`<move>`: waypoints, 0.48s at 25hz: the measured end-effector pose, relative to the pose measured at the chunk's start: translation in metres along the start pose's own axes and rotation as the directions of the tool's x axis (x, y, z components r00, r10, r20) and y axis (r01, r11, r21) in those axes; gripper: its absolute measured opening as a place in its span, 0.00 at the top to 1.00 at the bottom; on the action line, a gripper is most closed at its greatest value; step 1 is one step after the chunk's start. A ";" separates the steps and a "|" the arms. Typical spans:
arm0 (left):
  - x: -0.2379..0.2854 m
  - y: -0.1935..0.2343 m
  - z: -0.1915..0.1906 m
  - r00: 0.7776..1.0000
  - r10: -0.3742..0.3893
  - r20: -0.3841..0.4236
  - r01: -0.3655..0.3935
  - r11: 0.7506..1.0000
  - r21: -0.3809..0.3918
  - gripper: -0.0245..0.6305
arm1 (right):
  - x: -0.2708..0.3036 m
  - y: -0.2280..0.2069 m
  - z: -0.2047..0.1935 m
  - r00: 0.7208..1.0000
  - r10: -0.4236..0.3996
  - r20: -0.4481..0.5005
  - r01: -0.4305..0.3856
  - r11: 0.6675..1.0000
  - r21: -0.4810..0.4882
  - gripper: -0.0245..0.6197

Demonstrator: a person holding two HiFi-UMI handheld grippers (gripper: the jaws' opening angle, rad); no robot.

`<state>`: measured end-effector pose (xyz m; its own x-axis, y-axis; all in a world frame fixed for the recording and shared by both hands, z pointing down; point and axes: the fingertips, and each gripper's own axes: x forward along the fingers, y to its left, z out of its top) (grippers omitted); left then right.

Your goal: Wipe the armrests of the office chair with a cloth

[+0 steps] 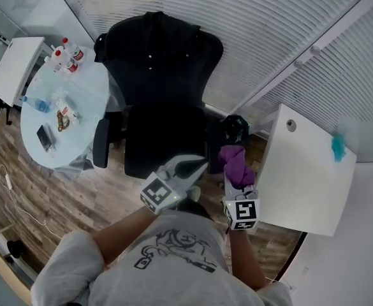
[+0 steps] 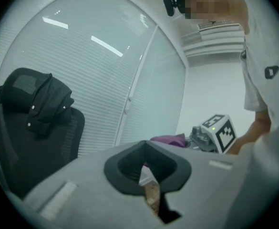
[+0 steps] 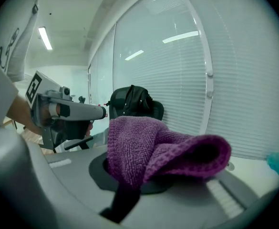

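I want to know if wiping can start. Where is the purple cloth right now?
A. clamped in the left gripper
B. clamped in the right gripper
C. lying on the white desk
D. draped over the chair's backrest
B: the purple cloth bunches out from between the jaws of the right gripper, which are shut on it.

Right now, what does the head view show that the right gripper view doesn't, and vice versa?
Only the head view: the marker cube on the right gripper, the dark phone on the round pale-blue table, and the white cable on the wood floor. Only the right gripper view: the ceiling strip light and that gripper's jaws pinching the purple textured cloth. Both: the cloth, the black office chair and the left gripper.
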<state>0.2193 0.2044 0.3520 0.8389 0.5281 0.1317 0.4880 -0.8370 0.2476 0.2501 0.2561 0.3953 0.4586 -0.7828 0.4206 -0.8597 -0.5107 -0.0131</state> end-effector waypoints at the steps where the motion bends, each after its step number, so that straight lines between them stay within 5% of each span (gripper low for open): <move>1: -0.003 -0.007 0.011 1.000 -0.003 0.010 0.003 1.000 0.010 0.96 | -0.010 0.003 0.011 1.000 -0.004 0.022 0.004 1.000 0.003 0.91; 7: -0.021 -0.043 0.070 0.996 0.003 0.090 -0.011 0.996 0.085 0.96 | -0.072 0.011 0.075 0.987 -0.033 0.158 0.036 0.999 -0.019 0.91; 12: -0.033 -0.061 0.082 0.994 0.033 0.105 -0.046 0.991 0.124 0.96 | -0.091 0.016 0.091 0.981 -0.010 0.192 0.018 0.999 -0.041 0.91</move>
<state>0.1815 0.2258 0.2535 0.8751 0.4824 0.0382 0.4752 -0.8716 0.1203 0.2151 0.2869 0.2739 0.5017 -0.8314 0.2390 -0.8598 -0.5097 0.0315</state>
